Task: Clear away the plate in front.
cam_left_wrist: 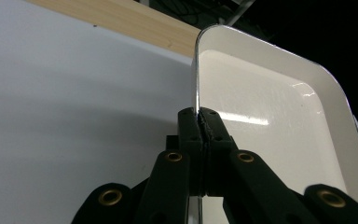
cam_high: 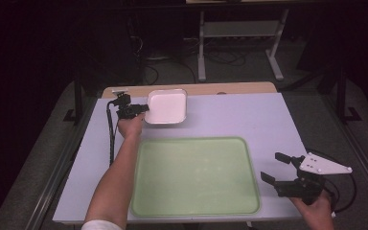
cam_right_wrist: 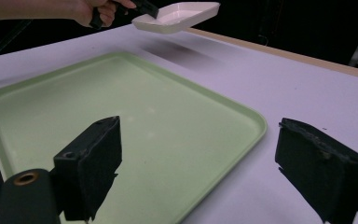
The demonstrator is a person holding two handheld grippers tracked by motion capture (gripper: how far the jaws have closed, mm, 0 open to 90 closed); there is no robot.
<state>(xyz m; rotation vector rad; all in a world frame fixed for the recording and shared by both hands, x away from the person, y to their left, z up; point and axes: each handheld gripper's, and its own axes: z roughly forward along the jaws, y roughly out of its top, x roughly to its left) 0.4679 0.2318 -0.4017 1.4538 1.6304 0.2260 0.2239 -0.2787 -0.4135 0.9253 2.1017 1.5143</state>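
Your left gripper (cam_high: 141, 109) is pinching the white dish (cam_high: 166, 106) by its left rim, seemingly lifting it off the table (cam_high: 268, 120). Your right gripper (cam_high: 274, 167) is hovering spread wide just beside the green tray (cam_high: 194, 175), with bare tabletop around it.

The table (cam_high: 249, 120) has a pale lavender-white top, with a strip of light wood (cam_high: 230, 88) along its far edge. A large light-green tray (cam_high: 194, 175) lies flat on it, close to the near edge and roughly midway between the left and right edges. The tray's inside is bare.
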